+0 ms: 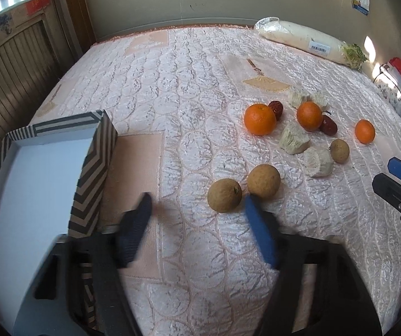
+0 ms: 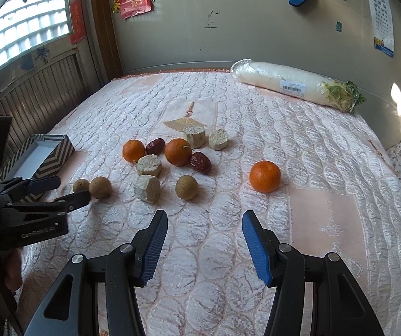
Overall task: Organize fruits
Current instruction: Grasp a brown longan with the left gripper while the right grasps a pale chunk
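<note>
The left gripper [image 1: 197, 201] has its jaws apart over the quilted bed cover [image 1: 195, 89], and nothing is pressed between them; no earlier view lets me compare. Just in front of its fingertips lie two brown round fruits that touch each other: the nearer brown fruit [image 1: 224, 195] sits a little to the right of the middle line between the jaws, with its small stem end turned to the upper right, and the second brown fruit [image 1: 263, 181] lies just beyond the tip of the blue right finger [image 1: 259, 232]; whether the finger touches it I cannot tell. Both are nearly balls, so they have no clear long axis. To the left of this gripper stands the striped box [image 1: 94, 168], open on top with a white inside, its near corner close beside the dark left finger [image 1: 134, 229]. The right gripper [image 2: 204, 217] also has its jaws open and holds nothing; it hangs over a bare part of the cover, with a single orange [image 2: 265, 176] ahead and slightly to the right, well apart from the other fruits. Further off is the main group: a third brown fruit [image 2: 187, 187], pale cut pieces [image 2: 147, 188], two more oranges [image 2: 178, 152], and dark red dates [image 2: 200, 162] lying with their long axis slanted. Between this group and the far edge of the bed there is much open cover. At the far edge, along the wall, a wrapped white radish [image 2: 290, 82] lies across, its leafy end to the right.
</note>
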Demonstrator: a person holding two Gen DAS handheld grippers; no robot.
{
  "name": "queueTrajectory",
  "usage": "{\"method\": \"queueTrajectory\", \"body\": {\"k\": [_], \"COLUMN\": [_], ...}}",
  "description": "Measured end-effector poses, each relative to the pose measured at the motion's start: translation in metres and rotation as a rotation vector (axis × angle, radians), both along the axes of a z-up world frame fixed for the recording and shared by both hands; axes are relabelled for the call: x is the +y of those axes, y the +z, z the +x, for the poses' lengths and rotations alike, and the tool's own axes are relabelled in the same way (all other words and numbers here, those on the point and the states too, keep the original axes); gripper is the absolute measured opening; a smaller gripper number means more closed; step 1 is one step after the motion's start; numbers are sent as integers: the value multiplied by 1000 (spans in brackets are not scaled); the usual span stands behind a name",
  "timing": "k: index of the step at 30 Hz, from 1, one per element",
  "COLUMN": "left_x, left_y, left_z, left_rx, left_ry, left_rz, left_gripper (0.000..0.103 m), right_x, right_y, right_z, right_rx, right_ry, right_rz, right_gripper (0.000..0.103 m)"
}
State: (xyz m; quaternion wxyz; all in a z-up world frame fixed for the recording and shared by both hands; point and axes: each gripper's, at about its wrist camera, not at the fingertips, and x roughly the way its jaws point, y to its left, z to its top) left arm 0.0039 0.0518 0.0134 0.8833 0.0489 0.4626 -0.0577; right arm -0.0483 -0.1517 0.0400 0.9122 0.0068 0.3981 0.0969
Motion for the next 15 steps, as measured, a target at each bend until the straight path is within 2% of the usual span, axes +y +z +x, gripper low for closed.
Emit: {"method": "queueTrajectory", "body": {"k": [2, 4, 7, 15], "left_x": [2, 3, 5, 15], "left_y": [0, 0, 0, 10], "left_z": [2, 2, 0, -8], "left_rx": [1, -5, -7, -20], "left_ry": [1, -2, 7, 40], "left_rz": [-21, -19, -30, -50], "left_gripper": [35, 24, 24, 24], "right_x": [2, 4, 12, 41], "right_y": [1, 1, 0, -12], "right_z": [1, 2, 5, 29], "right_rx": [2, 11, 19, 55], "right_ry": [20, 59, 109, 153], "right_rz": [17, 62, 112, 92], "right_gripper": [54, 49, 45, 38]}}
